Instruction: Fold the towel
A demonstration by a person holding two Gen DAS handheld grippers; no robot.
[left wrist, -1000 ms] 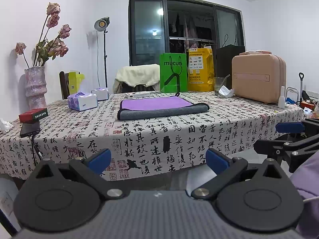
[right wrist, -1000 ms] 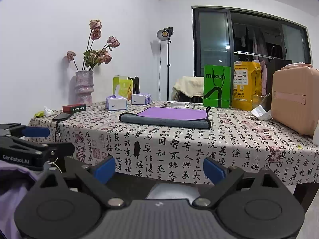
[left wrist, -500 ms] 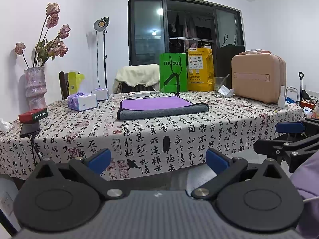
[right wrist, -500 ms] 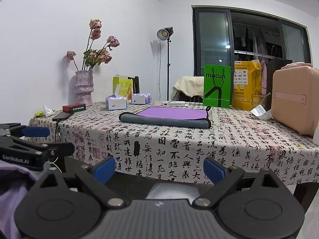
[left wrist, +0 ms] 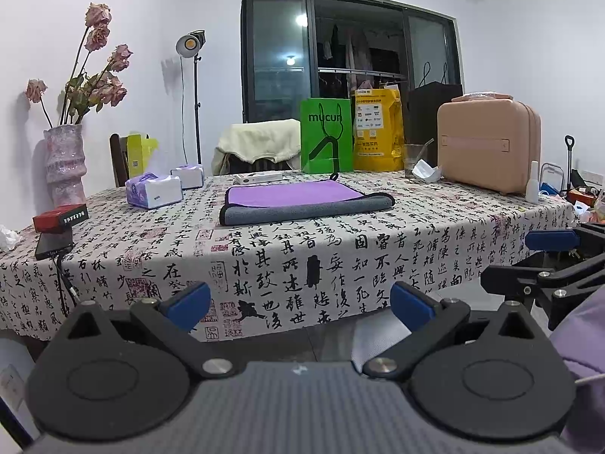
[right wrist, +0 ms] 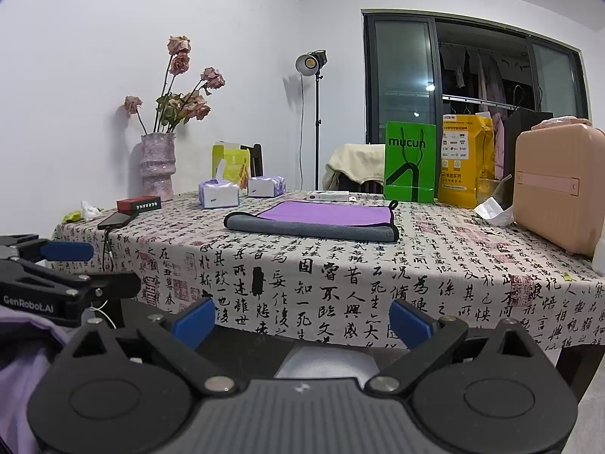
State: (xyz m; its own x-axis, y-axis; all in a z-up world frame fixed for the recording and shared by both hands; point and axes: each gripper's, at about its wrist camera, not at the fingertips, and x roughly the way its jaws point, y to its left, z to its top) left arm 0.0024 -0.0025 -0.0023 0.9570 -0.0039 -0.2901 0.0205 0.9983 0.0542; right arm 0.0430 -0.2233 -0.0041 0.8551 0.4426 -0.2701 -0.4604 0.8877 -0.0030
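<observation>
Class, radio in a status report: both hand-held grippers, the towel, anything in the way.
Left hand-held gripper open, right hand-held gripper open, both short of the table. Towel lies folded, purple face up, untouched. Nothing between grippers and towel.

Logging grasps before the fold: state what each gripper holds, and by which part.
Nothing is held. The left gripper and right gripper are both open with nothing between their fingers, short of the table. The towel lies untouched.

Green paper bag (left wrist: 326, 135) at far edge of bench: "mucun" in darker green. Left gripper (right wrist: 45, 283) side plate, seen from right wrist view: "GenRobot.AI" in pale letters. Tablecloth (left wrist: 302, 257) printed all over with black Chinese calligraphy and red seal stamps (too dense to quote). Yellow bag (left wrist: 377, 136): print too small to read.
</observation>
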